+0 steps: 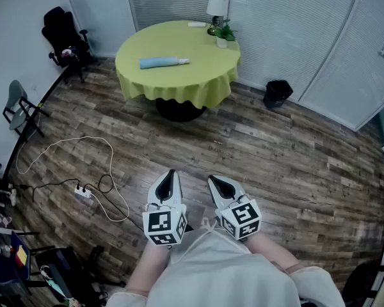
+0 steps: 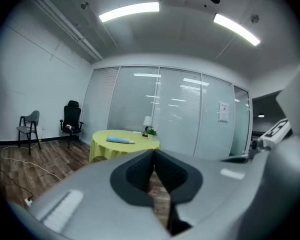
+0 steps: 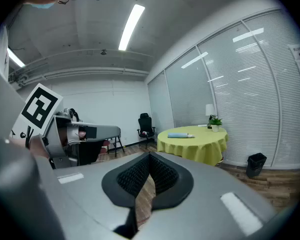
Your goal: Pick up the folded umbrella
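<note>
Status: pre-approach, nothing grabbed yet. Both grippers are held low in front of the person, well apart from the target, with bare wood floor [image 1: 256, 152] between them and the table. The left gripper [image 1: 169, 176] has its jaws pressed together and nothing in them. The right gripper [image 1: 216, 183] is the same: tips meet and it's empty, per its own view. The folded umbrella [image 1: 163, 62] lies flat on the round table [image 1: 179, 85] w/ a yellow-green cloth, on the left-centre part of the top. It's well clear of the lamp [image 1: 216, 5] and potted plant [image 1: 224, 34] at the far edge. Both gripper views see it, small and far off. It looks like a compact light-blue cylinder, prob in its sleeve, w/ a whitish end pointing right in the head view, long axis roughly crosswise to the person. Can't tell the strap or handle detail at this range. Next, IMO: walk up to the table, pick one gripper, open its jaws, bring them down across the short axis near mid-length, then close and lift. The fabric is prob soft and a bit slippery, so it'll want a firm squeeze. Risk is snagging the cloth under it if the jaws go too low. Watch the power strip [image 1: 83, 191] and its cable on the floor to the left, though they're off the direct path. The bin [image 1: 278, 93] and office chair [image 1: 64, 34] aren't in the way.
</note>
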Demonstrator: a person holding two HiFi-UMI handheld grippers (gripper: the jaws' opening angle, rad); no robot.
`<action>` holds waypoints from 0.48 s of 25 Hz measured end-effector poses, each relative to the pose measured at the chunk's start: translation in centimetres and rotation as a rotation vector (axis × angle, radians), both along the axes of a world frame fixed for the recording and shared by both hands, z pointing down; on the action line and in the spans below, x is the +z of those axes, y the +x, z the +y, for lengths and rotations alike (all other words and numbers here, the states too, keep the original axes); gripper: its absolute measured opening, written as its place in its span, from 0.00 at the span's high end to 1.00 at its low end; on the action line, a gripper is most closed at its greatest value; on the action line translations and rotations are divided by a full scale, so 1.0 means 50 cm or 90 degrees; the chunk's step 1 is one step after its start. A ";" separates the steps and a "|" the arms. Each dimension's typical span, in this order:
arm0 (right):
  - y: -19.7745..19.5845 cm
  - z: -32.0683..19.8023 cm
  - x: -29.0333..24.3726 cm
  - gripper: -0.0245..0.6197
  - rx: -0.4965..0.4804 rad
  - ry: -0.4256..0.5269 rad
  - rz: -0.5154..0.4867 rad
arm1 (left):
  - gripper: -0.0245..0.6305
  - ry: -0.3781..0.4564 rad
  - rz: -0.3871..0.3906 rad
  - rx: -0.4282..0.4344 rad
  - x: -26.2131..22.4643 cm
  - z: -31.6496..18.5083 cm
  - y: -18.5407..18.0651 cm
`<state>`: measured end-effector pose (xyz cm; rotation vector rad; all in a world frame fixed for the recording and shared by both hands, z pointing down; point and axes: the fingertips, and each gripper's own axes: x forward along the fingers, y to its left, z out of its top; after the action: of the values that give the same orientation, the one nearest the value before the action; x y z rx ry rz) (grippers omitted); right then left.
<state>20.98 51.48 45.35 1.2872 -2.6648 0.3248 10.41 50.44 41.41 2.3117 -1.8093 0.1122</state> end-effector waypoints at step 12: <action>-0.005 -0.029 0.023 0.96 0.013 -0.027 -0.001 | 0.95 -0.027 0.002 0.005 0.027 -0.019 -0.025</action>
<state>20.72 50.04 46.52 1.3028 -2.6334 0.3826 9.18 49.48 42.73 2.2903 -1.7789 0.1470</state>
